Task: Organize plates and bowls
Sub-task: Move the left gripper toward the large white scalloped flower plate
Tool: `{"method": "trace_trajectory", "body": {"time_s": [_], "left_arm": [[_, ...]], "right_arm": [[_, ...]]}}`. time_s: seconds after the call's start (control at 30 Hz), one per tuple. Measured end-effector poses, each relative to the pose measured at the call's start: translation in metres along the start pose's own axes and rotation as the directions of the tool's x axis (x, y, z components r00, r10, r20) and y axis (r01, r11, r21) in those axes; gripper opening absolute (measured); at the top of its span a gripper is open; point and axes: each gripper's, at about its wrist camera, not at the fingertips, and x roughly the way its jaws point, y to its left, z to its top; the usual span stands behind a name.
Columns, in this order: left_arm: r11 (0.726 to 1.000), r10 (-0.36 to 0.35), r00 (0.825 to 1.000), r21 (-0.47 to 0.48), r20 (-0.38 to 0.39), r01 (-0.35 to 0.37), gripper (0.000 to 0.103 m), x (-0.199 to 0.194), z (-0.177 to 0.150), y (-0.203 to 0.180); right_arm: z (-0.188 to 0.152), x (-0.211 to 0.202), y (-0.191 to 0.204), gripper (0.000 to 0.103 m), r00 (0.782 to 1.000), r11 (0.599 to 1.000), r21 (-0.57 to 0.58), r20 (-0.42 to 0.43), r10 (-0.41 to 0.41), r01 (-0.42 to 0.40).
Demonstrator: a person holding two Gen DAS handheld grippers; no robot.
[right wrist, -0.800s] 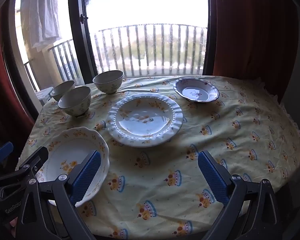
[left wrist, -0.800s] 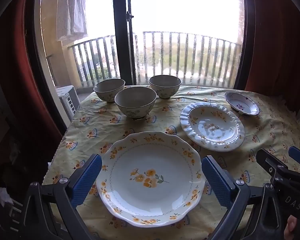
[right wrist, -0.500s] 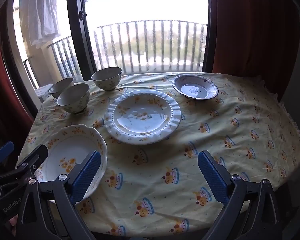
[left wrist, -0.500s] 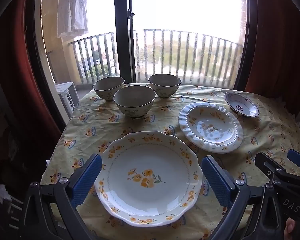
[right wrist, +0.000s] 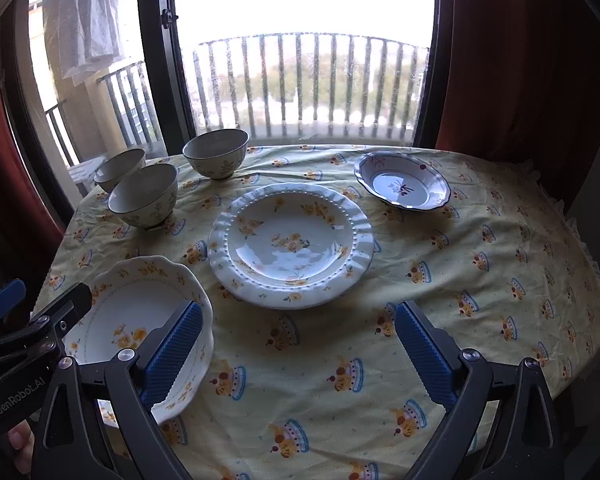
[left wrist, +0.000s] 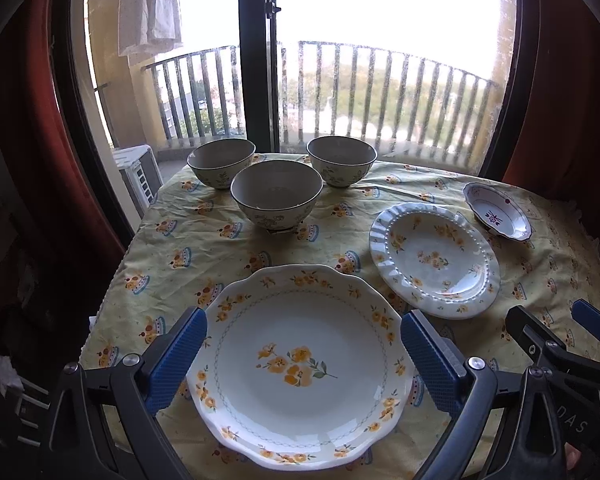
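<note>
At the far left of the counter (left wrist: 172, 256), which is draped in a yellow tablecloth (right wrist: 480, 280) printed with small cakes, three matching cream bowls form a loose cluster. One bowl (left wrist: 221, 162) stands back by the window, a second bowl (left wrist: 276, 193) sits nearer and just right of it, and a third bowl (left wrist: 341, 161) stands back again, further right. All three are upright and none of them touch.

In front of them, at the near edge, lies the large scalloped plate (left wrist: 300, 364) with orange flowers at its centre. The left tool (left wrist: 302, 364) hovers over it with its blue pads spread wide, one toward each side of the plate — released, gripping nothing. I cannot tell whether the pads touch the rim.

Right of that plate, apart from it, lies the beaded plate (right wrist: 290, 244) with a ruffled rim and yellow blossoms, roughly in the middle of the cloth. Behind it and to the right sits a small blue-rimmed dish (right wrist: 402, 186), near the beaded plate but not touching it.

The right tool (right wrist: 298, 354) hangs over bare tablecloth in front of the beaded plate, pointing downward, its pads fully parted and empty. Its left pad overlaps the scalloped plate's edge in its own view — whether above it or merely in front is unclear.

Beyond the counter, a balcony railing (right wrist: 300, 84) shows through the window, with red curtains (right wrist: 520, 60) at the sides.
</note>
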Motion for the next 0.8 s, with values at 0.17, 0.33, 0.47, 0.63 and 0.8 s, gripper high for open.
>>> {"method": "trace_trajectory", "body": {"time_s": [0.17,0.33,0.47,0.63,0.8], "left_arm": [[1.0,0.016,1.0,0.007,-0.017,-0.016,0.098,0.006,-0.003,0.001],[1.0,-0.01,1.0,0.003,-0.012,0.01,0.098,0.011,-0.008,0.003],[1.0,-0.028,1.0,0.009,-0.01,0.028,0.098,0.013,-0.012,0.001],[0.999,-0.044,0.999,0.014,0.008,0.044,0.098,0.014,-0.015,-0.001],[0.999,-0.047,0.999,0.005,0.027,0.047,0.098,0.011,-0.015,0.001]], "right_arm": [[0.0,0.008,0.005,0.098,1.0,1.0,-0.017,-0.011,-0.003,0.002],[-0.005,0.018,0.006,0.098,1.0,1.0,-0.014,-0.026,-0.006,0.006],[-0.011,0.022,0.006,0.098,1.0,1.0,-0.013,-0.022,-0.022,0.022],[-0.015,0.023,0.005,0.098,0.999,0.999,-0.015,-0.014,-0.037,0.037],[-0.015,0.02,0.005,0.098,0.999,0.999,-0.01,-0.004,-0.045,0.045]]}}
